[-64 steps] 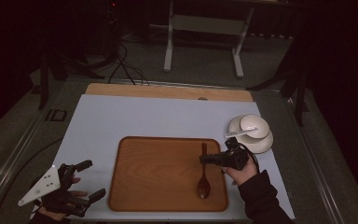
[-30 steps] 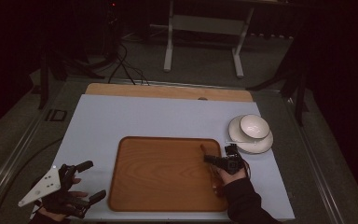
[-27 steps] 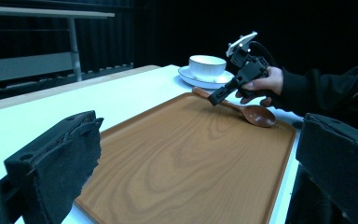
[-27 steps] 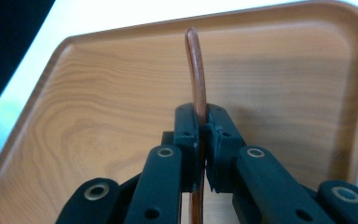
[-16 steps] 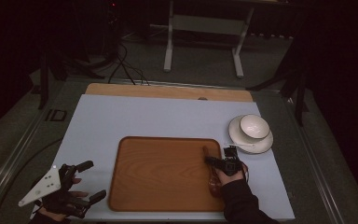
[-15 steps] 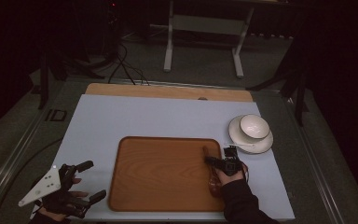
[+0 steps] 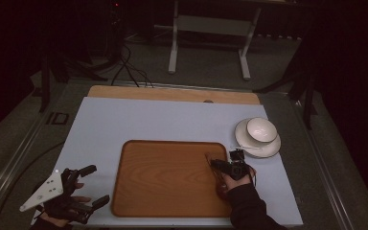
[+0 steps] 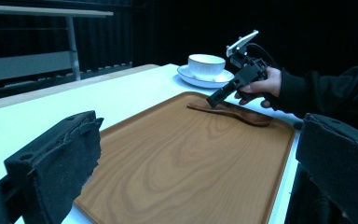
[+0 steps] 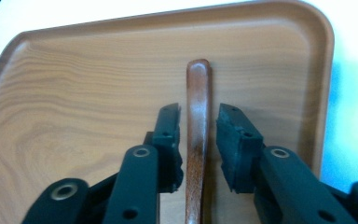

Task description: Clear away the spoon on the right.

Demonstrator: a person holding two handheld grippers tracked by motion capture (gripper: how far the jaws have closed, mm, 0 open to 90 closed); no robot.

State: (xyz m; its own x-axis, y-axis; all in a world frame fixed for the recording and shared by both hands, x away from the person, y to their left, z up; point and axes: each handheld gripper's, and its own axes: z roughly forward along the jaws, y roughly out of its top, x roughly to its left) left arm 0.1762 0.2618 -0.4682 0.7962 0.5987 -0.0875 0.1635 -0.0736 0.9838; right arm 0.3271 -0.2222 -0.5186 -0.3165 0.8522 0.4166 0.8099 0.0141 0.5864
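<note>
A dark wooden spoon (image 9: 197, 88) lies along the right side of the wooden tray (image 7: 167, 177), its handle pointing away from the person. My right gripper (image 9: 198, 112) is open and low over the tray, one jaw on each side of the handle with a narrow gap on both sides. In the left gripper view the spoon (image 8: 233, 114) rests flat under the right gripper (image 8: 214, 99). My left gripper (image 7: 97, 184) hangs wide open over the table's near left corner, holding nothing, and faces the tray (image 8: 186, 158).
A white cup (image 7: 261, 129) stands on a white saucer (image 7: 268, 149) just right of the tray's far right corner. The light table (image 7: 139, 120) has a wooden strip along its far edge. Beyond it are dark floor, cables and a metal frame.
The right hand swung from the tray's right edge to lie along the spoon, bringing its jaws to either side of the handle. In the last half second nothing moved. The left gripper stayed still.
</note>
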